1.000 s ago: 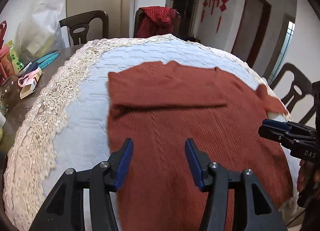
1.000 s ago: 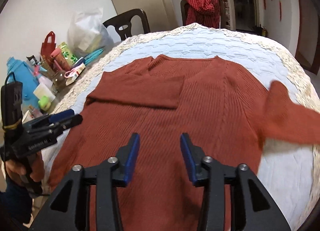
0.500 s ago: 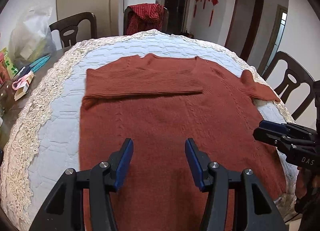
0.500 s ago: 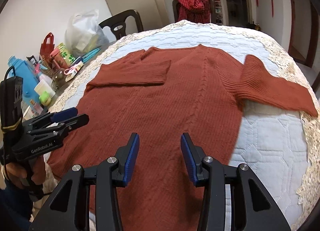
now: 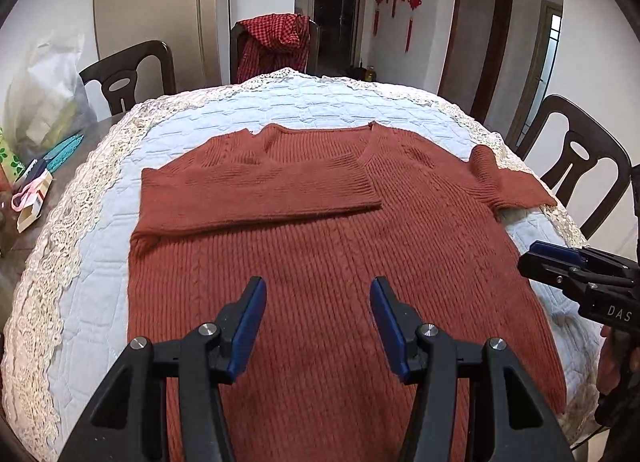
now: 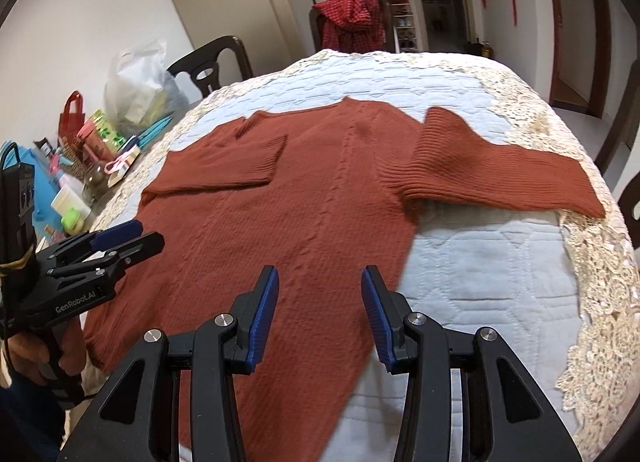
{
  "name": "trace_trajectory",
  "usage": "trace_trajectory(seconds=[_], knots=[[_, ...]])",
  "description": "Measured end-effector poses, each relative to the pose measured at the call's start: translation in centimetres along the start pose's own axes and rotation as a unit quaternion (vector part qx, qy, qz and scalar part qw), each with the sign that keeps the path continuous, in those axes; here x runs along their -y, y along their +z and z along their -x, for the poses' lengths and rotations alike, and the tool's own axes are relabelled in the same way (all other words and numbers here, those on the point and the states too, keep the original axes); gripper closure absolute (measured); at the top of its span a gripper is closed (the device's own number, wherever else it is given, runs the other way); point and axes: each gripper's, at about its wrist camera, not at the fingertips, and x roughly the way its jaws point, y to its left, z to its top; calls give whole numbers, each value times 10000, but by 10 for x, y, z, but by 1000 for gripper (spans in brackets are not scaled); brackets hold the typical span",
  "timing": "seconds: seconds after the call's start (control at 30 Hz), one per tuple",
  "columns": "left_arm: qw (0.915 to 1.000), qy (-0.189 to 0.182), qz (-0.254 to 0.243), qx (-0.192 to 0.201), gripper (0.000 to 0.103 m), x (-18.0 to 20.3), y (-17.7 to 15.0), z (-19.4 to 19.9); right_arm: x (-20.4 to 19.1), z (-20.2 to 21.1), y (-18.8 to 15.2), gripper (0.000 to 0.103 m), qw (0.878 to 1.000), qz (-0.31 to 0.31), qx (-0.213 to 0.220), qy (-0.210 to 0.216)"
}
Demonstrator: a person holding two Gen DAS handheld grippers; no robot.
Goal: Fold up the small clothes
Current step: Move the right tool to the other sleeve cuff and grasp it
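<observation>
Nearby, a plastic bag [image 6: 134, 88] and chairs [image 5: 130, 74] ring the sweater [image 5: 320, 262].

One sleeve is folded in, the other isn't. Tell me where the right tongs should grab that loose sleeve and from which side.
Grip the loose sleeve at its cuff end, near the lace edge of the table cover, coming in from the right. It lies flat and stretched outward from the sweater, so the cuff is the free end to carry across. The right tongs are open and empty.
</observation>
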Motion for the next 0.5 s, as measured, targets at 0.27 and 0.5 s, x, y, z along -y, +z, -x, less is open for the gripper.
trace_trajectory(seconds=[0.27,0.5], knots=[[9999,37,80,-47,46,-6,6,-16,28,1,8,59,9992,-334,91,-179],[9995,29,187,-241,46,-12,-4,-26,77,2,14,59,9930,-1074,209,-448]])
